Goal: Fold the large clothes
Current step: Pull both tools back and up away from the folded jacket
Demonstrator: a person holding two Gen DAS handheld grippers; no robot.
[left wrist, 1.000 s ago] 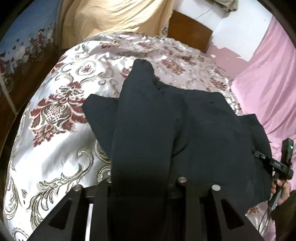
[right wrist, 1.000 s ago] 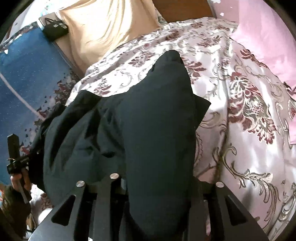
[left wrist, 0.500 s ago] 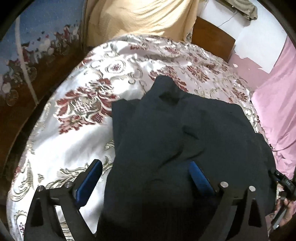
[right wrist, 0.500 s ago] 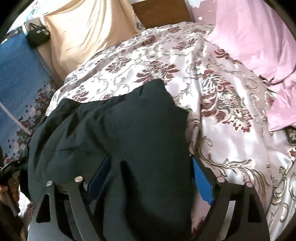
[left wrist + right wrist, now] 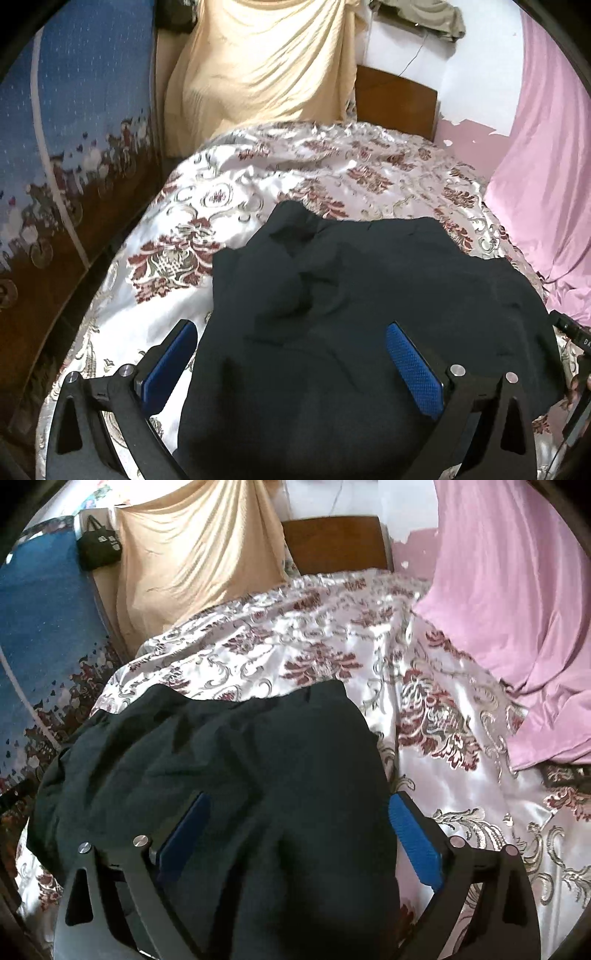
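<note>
Bedroom; bed with floral satin bedspread (image 5: 236, 206), wooden headboard (image 5: 395, 99), tan drape (image 5: 258, 62), pink sheet (image 5: 517, 609). Dark garment (image 5: 351, 314) lies bunched on the bedspread's near half. 1 second ago both tools clamped its folds; now the left gripper (image 5: 291, 358) and right gripper (image 5: 299, 830) have jaws opening, blue pads apart, cloth lying loose between them. Only the right view shows a black bag (image 5: 99, 544); only the left shows the other tool at its edge.

Nothing legible shows: the small black bag (image 5: 99, 544) hanging at ten o'clock in the right wrist view bears pale markings, but they are too blurred to make out.
</note>
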